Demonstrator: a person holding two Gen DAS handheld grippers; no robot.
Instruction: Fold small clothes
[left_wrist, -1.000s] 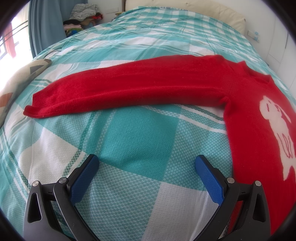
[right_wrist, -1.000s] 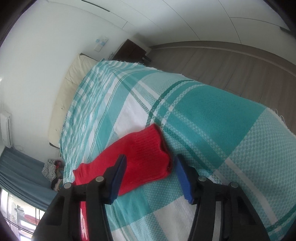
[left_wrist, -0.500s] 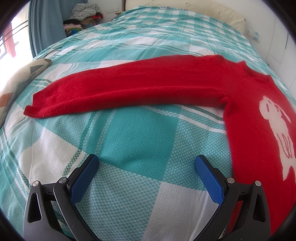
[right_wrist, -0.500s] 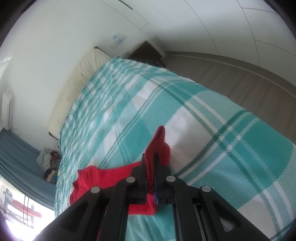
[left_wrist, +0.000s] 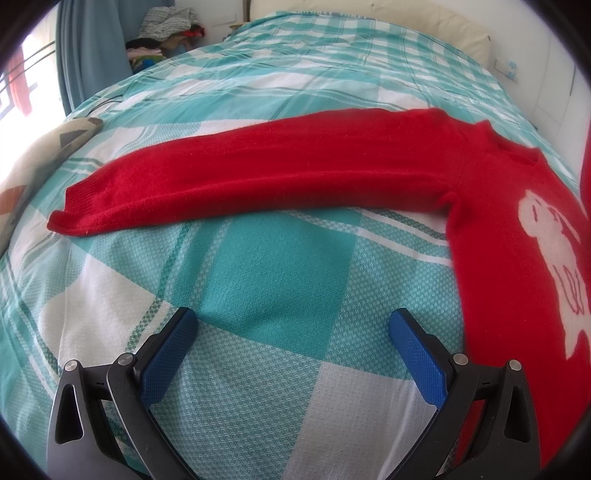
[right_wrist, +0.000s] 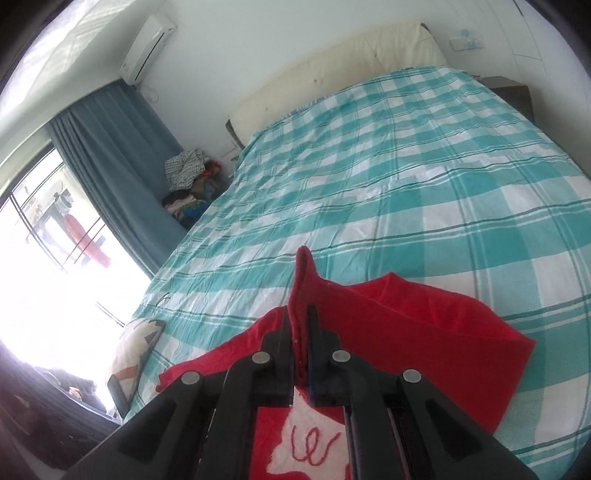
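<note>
A small red sweater (left_wrist: 498, 229) with a white animal figure lies flat on the teal and white checked bed cover (left_wrist: 258, 266). One long sleeve (left_wrist: 240, 184) stretches to the left. My left gripper (left_wrist: 293, 336) is open and empty, low over the cover in front of that sleeve. My right gripper (right_wrist: 298, 314) is shut on the cuff of the other sleeve (right_wrist: 406, 325) and holds it lifted over the sweater's body (right_wrist: 310, 443); the sleeve drapes in a fold to the right.
A patterned cushion (left_wrist: 33, 158) lies at the bed's left edge. A heap of clothes (right_wrist: 188, 184) sits by the blue curtain (right_wrist: 110, 155) and window. The cream headboard (right_wrist: 332, 74) is at the far end, a dark nightstand (right_wrist: 513, 92) beside it.
My right gripper closed on the sleeve cuff, lifted it and swung it over towards the sweater's body. My left gripper has stayed still and open.
</note>
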